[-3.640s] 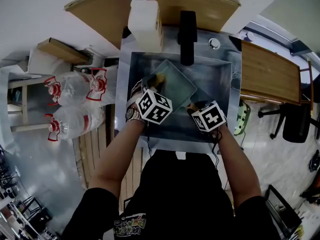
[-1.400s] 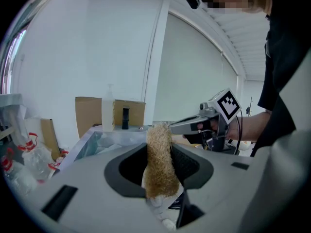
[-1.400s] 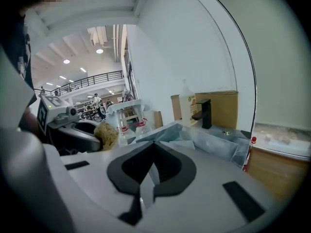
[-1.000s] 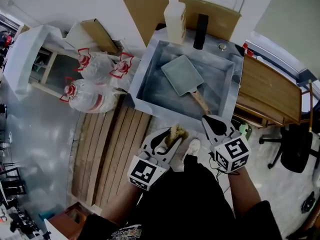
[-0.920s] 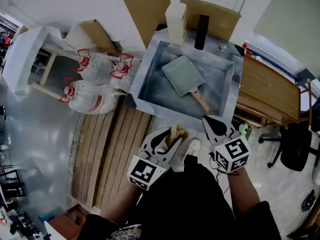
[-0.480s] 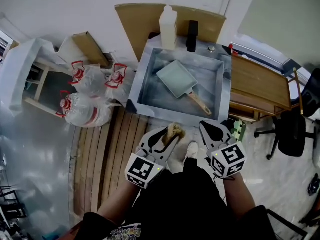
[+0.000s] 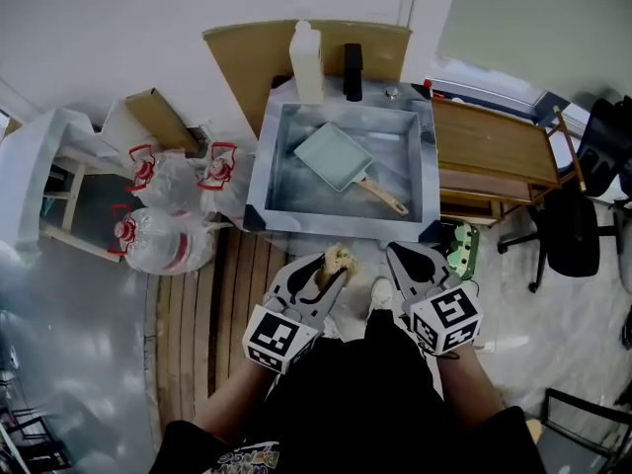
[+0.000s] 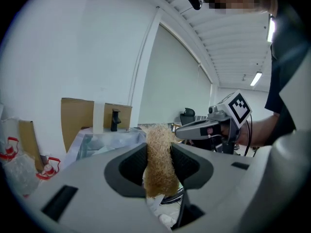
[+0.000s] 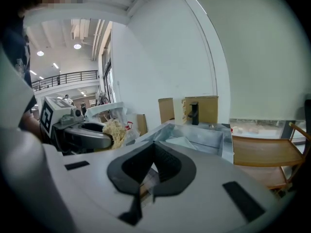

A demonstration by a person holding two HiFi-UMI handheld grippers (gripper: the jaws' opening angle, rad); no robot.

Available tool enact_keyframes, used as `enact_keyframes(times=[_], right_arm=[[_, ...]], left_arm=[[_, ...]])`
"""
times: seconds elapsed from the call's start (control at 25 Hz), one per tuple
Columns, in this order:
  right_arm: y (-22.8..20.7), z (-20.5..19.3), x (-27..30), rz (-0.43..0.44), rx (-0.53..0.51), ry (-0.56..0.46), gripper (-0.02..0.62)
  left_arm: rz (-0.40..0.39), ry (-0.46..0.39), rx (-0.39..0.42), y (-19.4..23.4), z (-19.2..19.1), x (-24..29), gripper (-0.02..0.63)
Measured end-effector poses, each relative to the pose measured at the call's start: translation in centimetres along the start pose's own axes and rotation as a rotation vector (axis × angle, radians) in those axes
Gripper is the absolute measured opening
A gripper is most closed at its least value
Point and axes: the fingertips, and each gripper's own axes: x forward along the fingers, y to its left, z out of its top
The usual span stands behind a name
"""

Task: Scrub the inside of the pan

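A pale green rectangular pan [image 7: 334, 158] with a wooden handle [image 7: 385, 199] lies inside the steel sink [image 7: 262, 171], handle pointing to the near right. My left gripper [image 7: 336, 262] is held in front of the person's body, well back from the sink, shut on a tan fibrous scrubber [image 8: 159, 159] that sticks up between its pads. My right gripper [image 7: 402, 255] hangs beside it, shut with nothing between its jaws. In the right gripper view the sink [image 9: 194, 136] and the left gripper [image 9: 90, 135] with the scrubber [image 9: 114, 130] are visible ahead.
A white bottle [image 7: 306, 62] and a black faucet [image 7: 353, 71] stand at the sink's back rim before a cardboard sheet [image 7: 247, 52]. Water bottles in plastic [image 7: 163, 205] lie left on the floor. A wooden rack [image 7: 494, 156] and a black chair [image 7: 573, 225] are at the right.
The person has stepped back from the sink, both grippers have come away from the pan, and the view has drawn farther back. The left gripper keeps the scrubber.
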Motion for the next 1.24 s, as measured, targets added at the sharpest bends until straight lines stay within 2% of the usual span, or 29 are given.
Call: enact_keyframes(times=[0.52, 1.24], right_arm=[[1.8, -2.2, -1.5, -0.045, 0.035, 0.014, 0.009], [2.8, -1.8, -1.8, -0.051, 0.024, -0.003, 0.009]], left_arm=[[-0.061, 0.026, 0.009, -1.1, -1.3, -1.0, 0.146], [-0.054, 0.015, 0.013, -1.0, -1.3, -2.4, 0.146]])
